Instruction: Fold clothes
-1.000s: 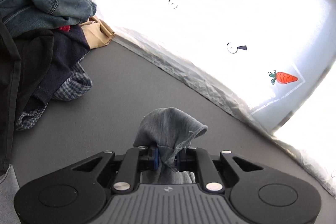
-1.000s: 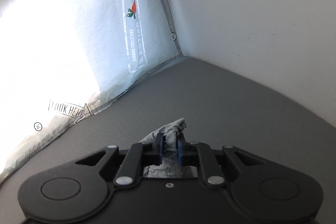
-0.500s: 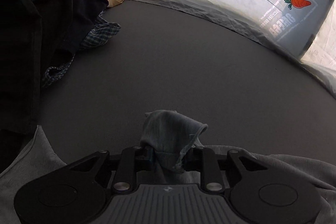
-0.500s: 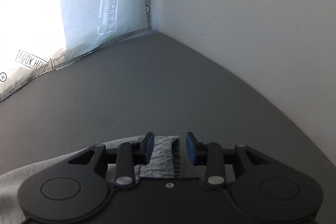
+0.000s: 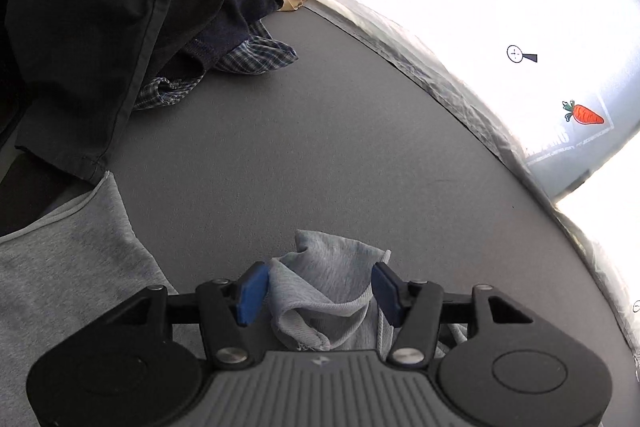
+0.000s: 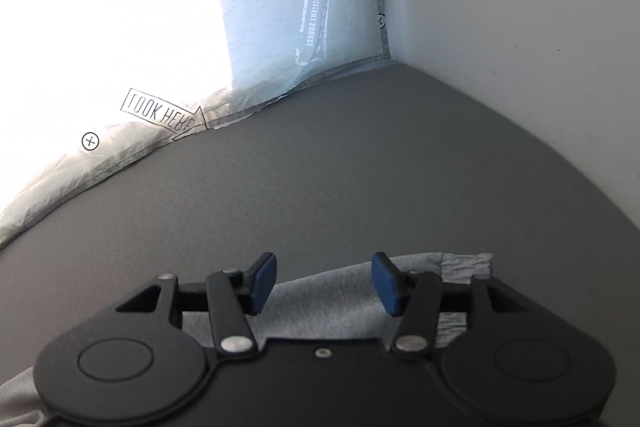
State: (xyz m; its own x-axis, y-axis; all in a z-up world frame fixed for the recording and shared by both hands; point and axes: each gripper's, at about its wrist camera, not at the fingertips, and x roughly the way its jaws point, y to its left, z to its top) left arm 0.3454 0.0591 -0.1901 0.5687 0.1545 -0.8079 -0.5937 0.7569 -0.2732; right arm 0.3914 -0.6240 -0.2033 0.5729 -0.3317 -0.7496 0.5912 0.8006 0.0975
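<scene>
A light grey sweatshirt (image 5: 60, 267) lies on the dark grey table (image 5: 320, 127). In the left wrist view a bunched corner of it (image 5: 332, 275) stands loosely between the blue pads (image 5: 252, 293) of my left gripper (image 5: 320, 291). The jaws are opening and no longer pinch the cloth. In the right wrist view the sweatshirt (image 6: 320, 299) lies flat under my right gripper (image 6: 324, 283), its ribbed hem (image 6: 466, 263) showing to the right. Those jaws are also opening, and the cloth sits below the pads, not pressed.
A pile of dark, denim and checked clothes (image 5: 120, 27) fills the table's left side. A white fabric wall with a carrot print (image 5: 582, 115) borders the far edge. A plain white wall (image 6: 520, 27) meets it at the right corner. Bare tabletop (image 6: 320, 167) lies ahead.
Both grippers were shut on grey cloth a second ago; both have opened and let it go. The cloth has come down onto the table as the grippers lowered.
</scene>
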